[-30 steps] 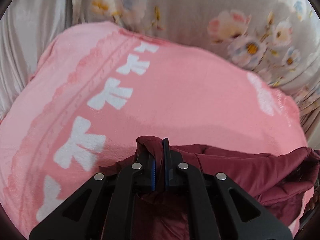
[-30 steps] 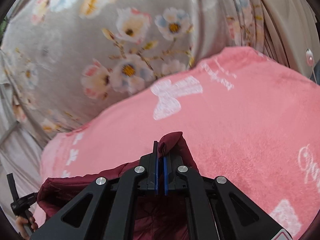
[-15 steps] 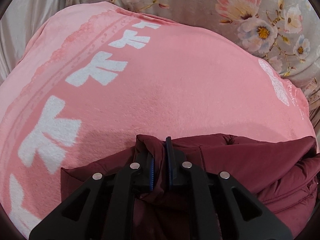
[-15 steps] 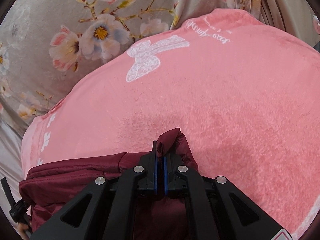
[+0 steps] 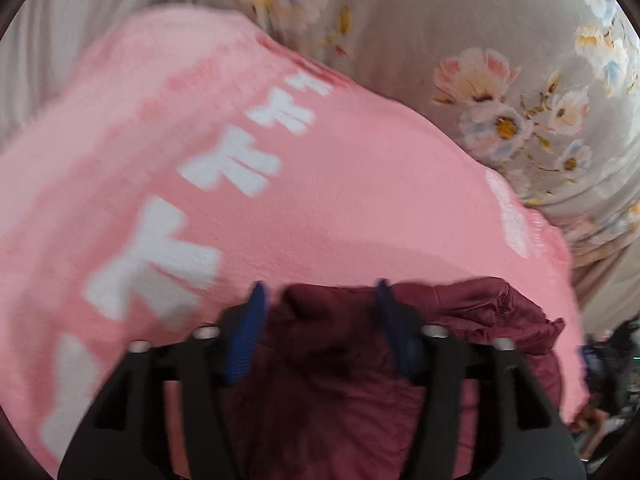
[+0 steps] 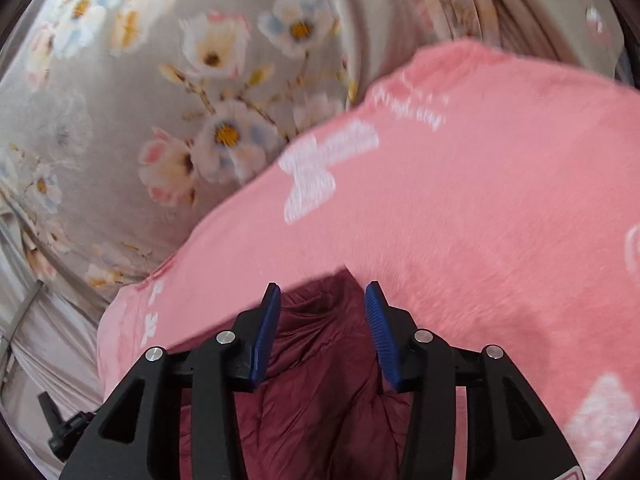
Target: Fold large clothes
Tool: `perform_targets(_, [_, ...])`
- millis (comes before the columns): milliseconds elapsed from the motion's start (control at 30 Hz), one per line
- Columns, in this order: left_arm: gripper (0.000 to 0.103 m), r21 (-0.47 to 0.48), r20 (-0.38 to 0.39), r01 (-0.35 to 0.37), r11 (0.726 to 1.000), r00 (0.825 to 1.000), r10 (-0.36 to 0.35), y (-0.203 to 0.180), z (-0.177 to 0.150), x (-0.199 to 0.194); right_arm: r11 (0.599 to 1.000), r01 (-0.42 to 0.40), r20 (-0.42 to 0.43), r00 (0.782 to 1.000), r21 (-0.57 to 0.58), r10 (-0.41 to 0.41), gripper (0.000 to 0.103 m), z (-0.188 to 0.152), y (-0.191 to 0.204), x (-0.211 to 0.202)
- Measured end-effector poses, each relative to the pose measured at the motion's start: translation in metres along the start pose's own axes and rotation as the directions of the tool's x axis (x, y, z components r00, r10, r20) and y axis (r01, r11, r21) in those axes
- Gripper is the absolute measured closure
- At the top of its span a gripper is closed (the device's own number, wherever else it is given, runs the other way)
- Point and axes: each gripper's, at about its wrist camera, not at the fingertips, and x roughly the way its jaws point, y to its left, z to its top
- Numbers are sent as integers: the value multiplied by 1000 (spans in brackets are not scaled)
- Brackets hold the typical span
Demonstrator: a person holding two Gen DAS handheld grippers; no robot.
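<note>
You have a maroon jacket [image 5: 472,312] on a pink blanket [image 5: 360,200] with white bows; the far sheet [image 6: 120,120] is grey, flowered.

Both grippers, clamped on the dark red jacket [image 5: 460,312] half a second ago, now stand with jaws spread. The left gripper [image 5: 320,300] and the right gripper [image 6: 322,300] each straddle the cloth, which lies loose on the pink blanket [image 5: 340,184] between their blue pads.
</note>
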Motion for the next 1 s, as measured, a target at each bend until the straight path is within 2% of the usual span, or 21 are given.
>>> perform_targets(67, [33, 50, 71, -51, 997, 996, 47, -8, 6, -25, 997, 13, 31, 999, -78, -11, 58, 1, 19, -20])
perform_targets(100, [33, 62, 82, -56, 997, 995, 51, -14, 9, -32, 991, 11, 24, 1000, -130, -8, 58, -1, 33, -24])
perform_targets(133, [33, 74, 82, -32, 997, 996, 26, -24, 12, -38, 986, 2, 8, 1000, -166, 0, 58, -4, 44, -24])
perform_targets(233, [33, 134, 47, 42, 990, 998, -49, -62, 10, -40, 954, -81, -118, 992, -288, 49, 58, -27, 92, -4])
perform_targets(300, [33, 208, 10, 61, 976, 998, -65, -97, 2, -29, 923, -151, -218, 973, -353, 76, 58, -51, 123, 19])
perform_targets(400, [33, 272, -63, 77, 959, 996, -62, -135, -12, 5, 886, -166, -313, 949, -433, 25, 58, -79, 162, 57])
perform_targets(433, [33, 275, -89, 75, 959, 995, -52, -142, -18, 19, 877, -164, -355, 935, -451, -7, 58, -87, 174, 75])
perform_targets(500, [33, 274, -123, 80, 958, 991, -47, -149, -22, 38, 880, -141, -376, 925, -454, -46, 63, -95, 180, 97])
perform_targets(567, [33, 274, -129, 62, 960, 991, -27, -152, -23, 49, 879, -116, -397, 914, -463, -89, 96, -99, 184, 118])
perform_targets(633, [33, 276, -125, 47, 960, 992, -13, -154, -18, 57, 890, -111, -396, 915, -441, -82, 98, -93, 185, 123])
perform_targets(667, [33, 279, -125, 45, 959, 992, -10, -155, -15, 61, 893, -123, -379, 924, -433, -57, 99, -87, 189, 120])
perform_targets(733, [33, 288, -128, 36, 957, 992, 2, -159, -11, 70, 884, -117, -347, 936, -453, -54, 101, -81, 198, 120])
perform_targets(767, [33, 297, -131, 11, 955, 991, 29, -161, -11, 82, 878, -108, -344, 937, -467, -67, 101, -80, 201, 123])
perform_targets(867, [33, 295, -165, -30, 955, 983, 82, -157, -18, 112, 865, -75, -362, 923, -497, -128, 102, -94, 193, 142])
perform_targets(933, [33, 273, -180, -25, 962, 981, 77, -150, -27, 126, 873, -73, -391, 909, -482, -140, 103, -105, 180, 154])
perform_targets(1000, [32, 254, -160, -21, 967, 985, 64, -144, -32, 130, 890, -78, -407, 905, -448, -125, 103, -111, 171, 160])
